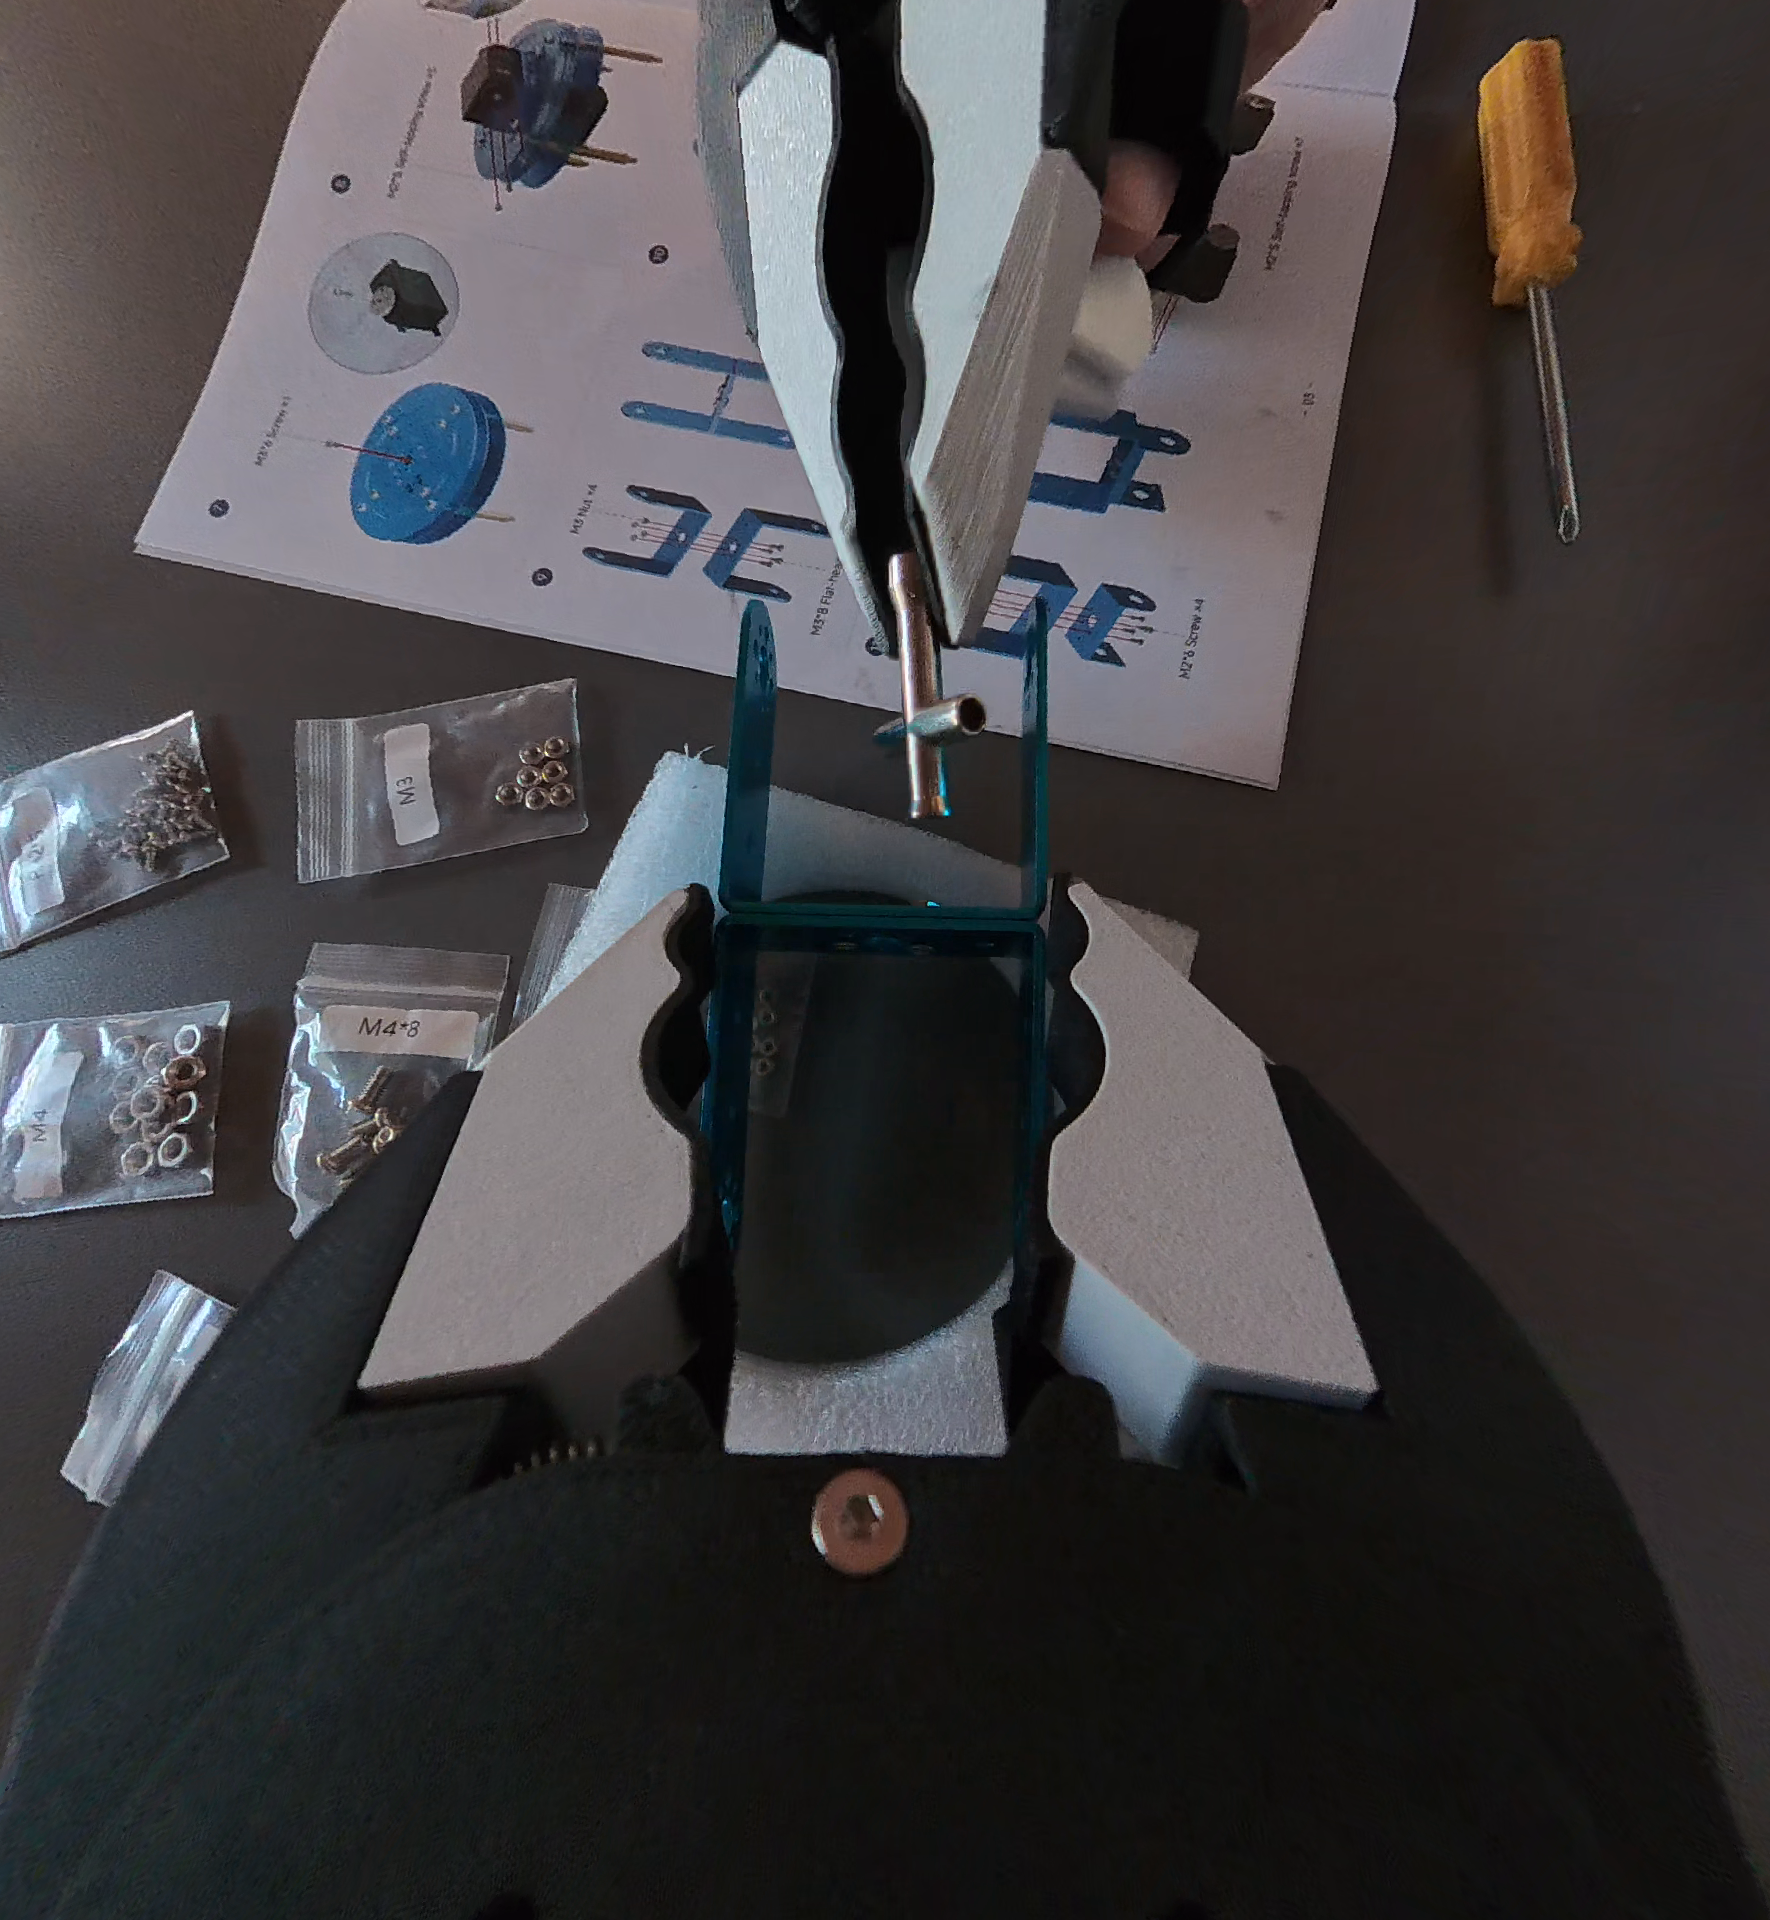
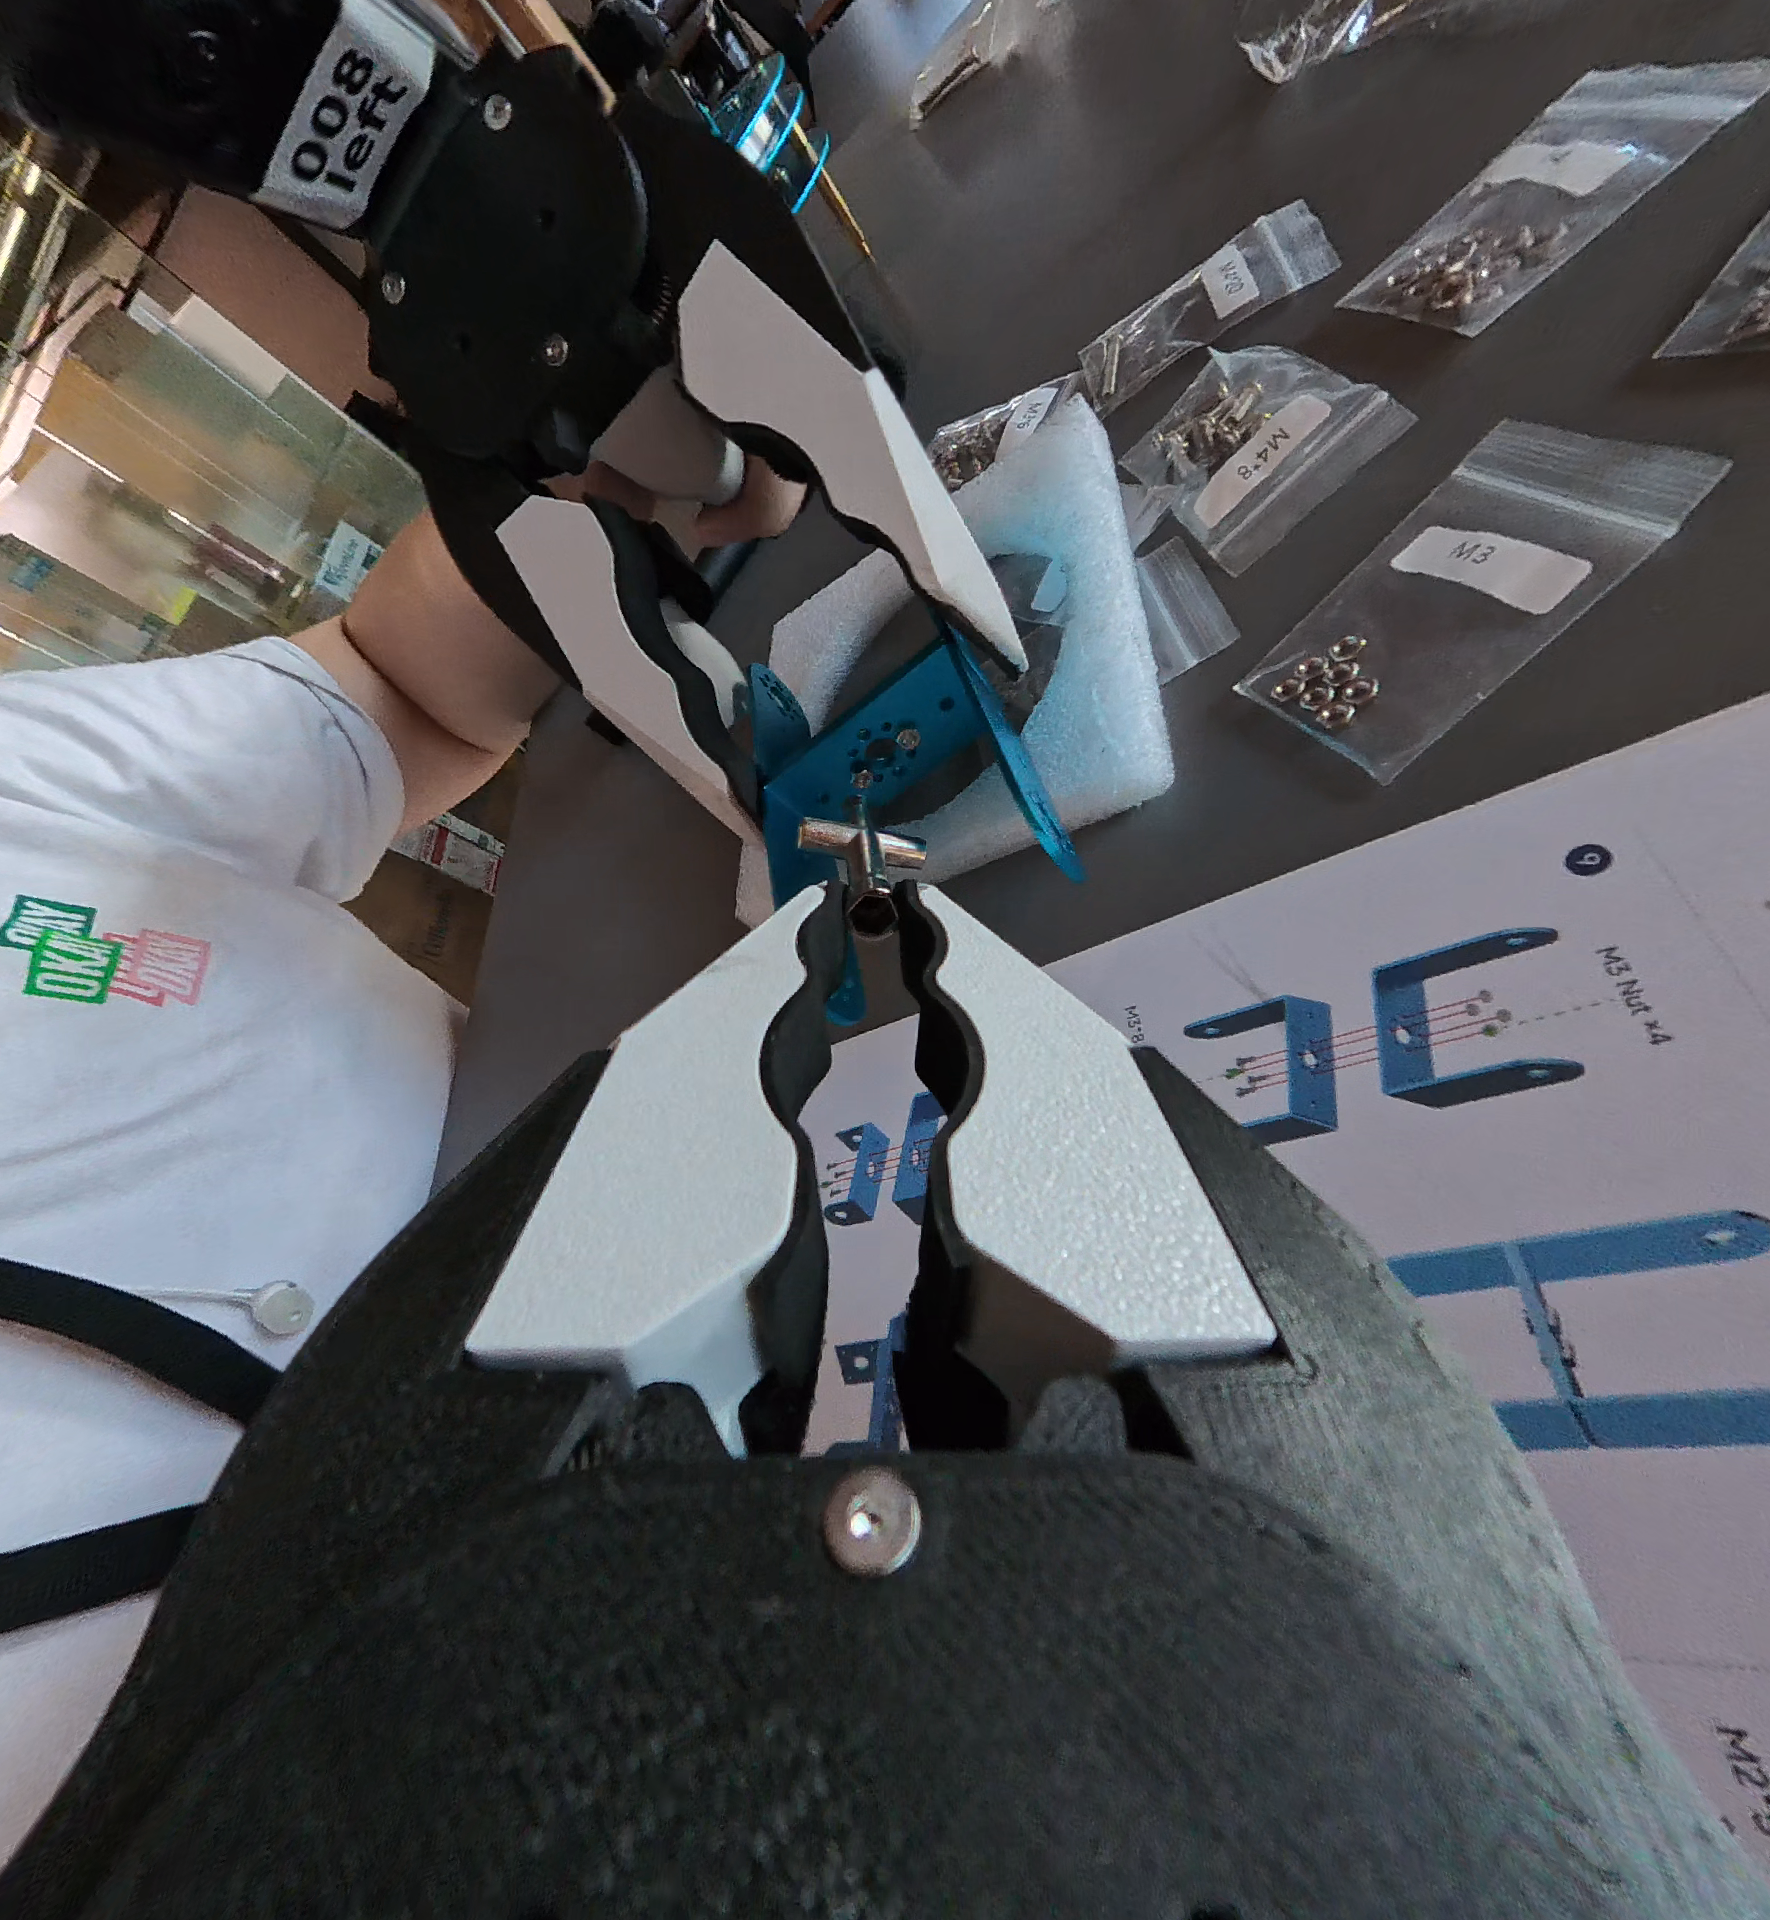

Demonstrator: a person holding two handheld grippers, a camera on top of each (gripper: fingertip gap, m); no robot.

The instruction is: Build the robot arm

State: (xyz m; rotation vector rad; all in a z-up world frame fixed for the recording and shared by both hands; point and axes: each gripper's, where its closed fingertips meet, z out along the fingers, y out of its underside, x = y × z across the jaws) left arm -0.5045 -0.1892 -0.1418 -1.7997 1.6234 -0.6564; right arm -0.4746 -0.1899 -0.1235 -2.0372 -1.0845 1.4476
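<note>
Now the left gripper (image 1: 876, 1049) holds the blue metal bracket (image 1: 881, 935), made of two U-shaped pieces joined back to back; its jaws are closed on the two outer sides of the near piece, so the joined middle plate stands steady and the far arms point away, open to the other tool. Under the bracket lies a white foam pad (image 1: 860, 831) with a dark round part resting in it.

From beyond the bracket, the right gripper (image 2: 876, 904) has its jaws narrow, pinching one arm of a small silver cross-shaped socket wrench (image 2: 865, 847). Another arm of the wrench points at the holed middle plate of the bracket, between the far arms; I judge it is held like this so the socket can meet a nut or screw there, but I cannot tell if it already touches one.

Behind the bracket an open instruction booklet (image 1: 465, 343) lies flat on the dark bench (image 1: 1483, 935), its pages showing drawings of similar blue brackets. Left of the bracket are several small clear bags of nuts and screws (image 1: 434, 779). Far to the right of the bracket, beside the booklet, a yellow-handled screwdriver (image 1: 1530, 260) lies alone. A person in a white shirt (image 2: 133, 1039) is behind the bracket in the right wrist view.
</note>
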